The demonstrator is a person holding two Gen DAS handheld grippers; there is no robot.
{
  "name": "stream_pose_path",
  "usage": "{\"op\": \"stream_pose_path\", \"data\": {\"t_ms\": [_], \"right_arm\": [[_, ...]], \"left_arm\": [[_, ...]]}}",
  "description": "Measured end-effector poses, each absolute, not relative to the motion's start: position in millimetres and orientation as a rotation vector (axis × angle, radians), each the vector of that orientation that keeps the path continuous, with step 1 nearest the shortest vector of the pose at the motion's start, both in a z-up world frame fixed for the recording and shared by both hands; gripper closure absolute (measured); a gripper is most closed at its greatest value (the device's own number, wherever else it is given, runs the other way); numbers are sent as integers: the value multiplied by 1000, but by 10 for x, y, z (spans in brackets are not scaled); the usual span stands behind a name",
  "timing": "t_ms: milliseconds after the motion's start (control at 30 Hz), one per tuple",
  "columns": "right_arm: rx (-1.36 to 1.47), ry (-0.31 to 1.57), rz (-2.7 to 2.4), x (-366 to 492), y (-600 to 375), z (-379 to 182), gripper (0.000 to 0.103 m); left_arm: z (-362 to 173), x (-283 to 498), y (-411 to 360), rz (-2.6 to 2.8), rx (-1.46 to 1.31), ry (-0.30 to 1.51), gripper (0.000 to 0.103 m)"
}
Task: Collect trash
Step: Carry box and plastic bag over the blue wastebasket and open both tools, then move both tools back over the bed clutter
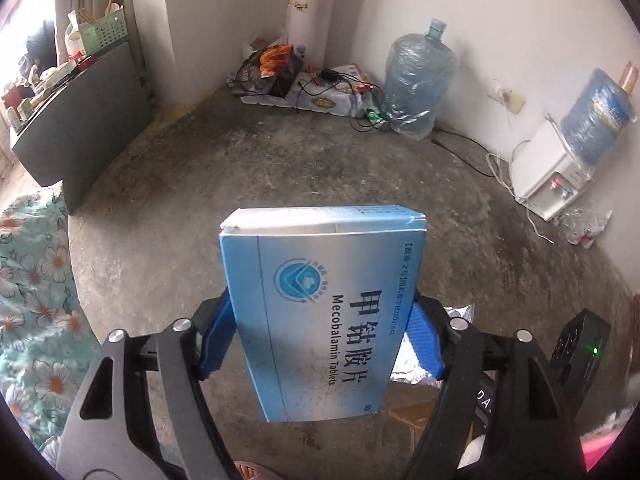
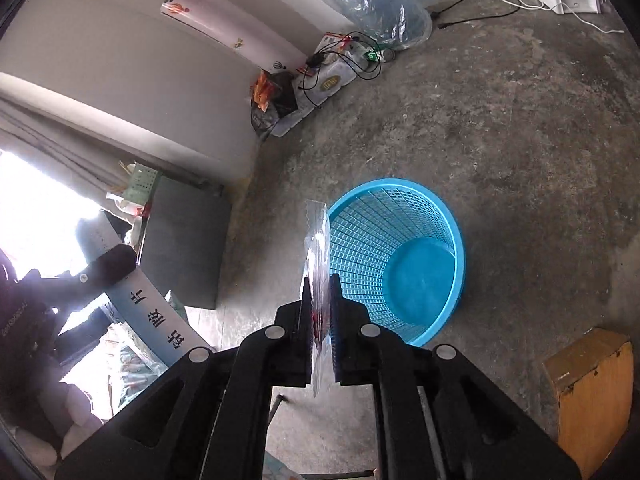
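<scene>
Left claw (image 1: 320, 332) is clamped on a blue medicine box (image 1: 324, 312), its 2 blue pads (image 1: 218, 336) pressed against the box's long sides. The box stands up off the concrete floor (image 1: 280, 168), printed face to the camera, "Mecobalamin Tablets" readable along it. Behind the box's lower right edge, a bit of silver foil (image 1: 460, 314) peeks out.

Over on the right, the right claw (image 2: 320, 320) is pinched tight on a thin silver foil wrapper (image 2: 318, 240), seen edge-on, its serrated top edge standing above the fingertips. Just beyond the wrapper sits the blue basket (image 2: 458, 256), a mesh-sided plastic bin resting on the floor, its rim touching the wrapper's outline in this view; whether the wrapper is actually over the basket's mouth, cannot tell. The basket's bottom shows bare blue plastic.

To the left of the basket, the medicine box appears again, held at a slant by the other claw's dark finger (image 2: 108, 264). Beyond it stands a dark cabinet (image 2: 184, 240).

Far from the basket, against the wall, a large water jug (image 2: 372, 0) wrapped in clear plastic stands by a tangle of black cables (image 2: 352, 56). Near the basket's lower right, a brown wooden stool (image 2: 592, 384) sits on the floor. In the left view a white water dispenser (image 1: 552, 176) carries a second jug.
</scene>
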State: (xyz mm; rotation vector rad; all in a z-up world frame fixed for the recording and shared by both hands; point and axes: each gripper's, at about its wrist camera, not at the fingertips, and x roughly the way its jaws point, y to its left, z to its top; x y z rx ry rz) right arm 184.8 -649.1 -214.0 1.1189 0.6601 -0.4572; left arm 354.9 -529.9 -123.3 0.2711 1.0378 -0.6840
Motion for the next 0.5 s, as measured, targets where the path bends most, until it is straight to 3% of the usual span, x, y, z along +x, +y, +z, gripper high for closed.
{"op": "stream_pose_path", "data": {"t_ms": [67,300,500], "right_arm": [[1123,696,-481,1978,-6605,-2327,55],[1111,723,-502,1882,-6612,-2474,53],[1028,689,-489,1640,-6516,-2145,53]], "left_arm": [[-1321,3626,-5346,-642,249,1044,15],[-1234,3638,-5053,-686,139,1049,15],[-682,3310,-4682,-851,164,954,15]]}}
